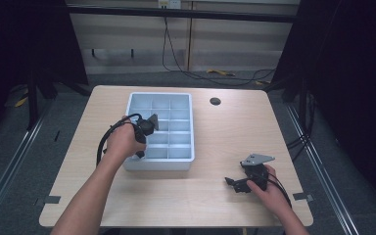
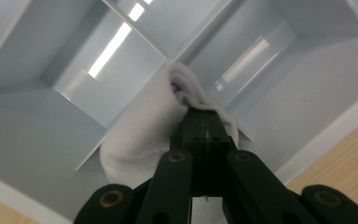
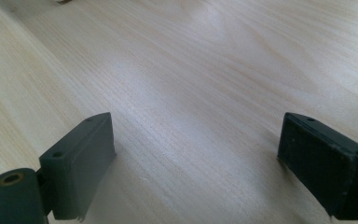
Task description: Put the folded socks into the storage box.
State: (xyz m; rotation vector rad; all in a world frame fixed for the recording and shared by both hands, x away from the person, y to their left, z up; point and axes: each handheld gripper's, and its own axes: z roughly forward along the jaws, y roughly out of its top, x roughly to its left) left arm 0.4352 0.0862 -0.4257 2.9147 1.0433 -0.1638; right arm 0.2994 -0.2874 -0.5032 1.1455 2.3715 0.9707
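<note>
**White cloth at the tray divider, right gripper idle on the table**

On my left, the left gripper sits over the near left part of the compartment tray, its jaws pointing down into it. Through the left gripper view I see my jaws pressed together on a white cloth. The cloth is bunched and draped over a divider wall, close to where the tray's walls cross, so part of it hangs on each side of that wall. I cannot tell whether it reaches the floor of either compartment.

The tray stands left of the table's centre, its near wall facing me.

Further right, the right gripper rests low at the table's near right corner, well apart from the tray. In the right gripper view its two fingers stand wide apart over bare wood, with nothing between them.
</note>
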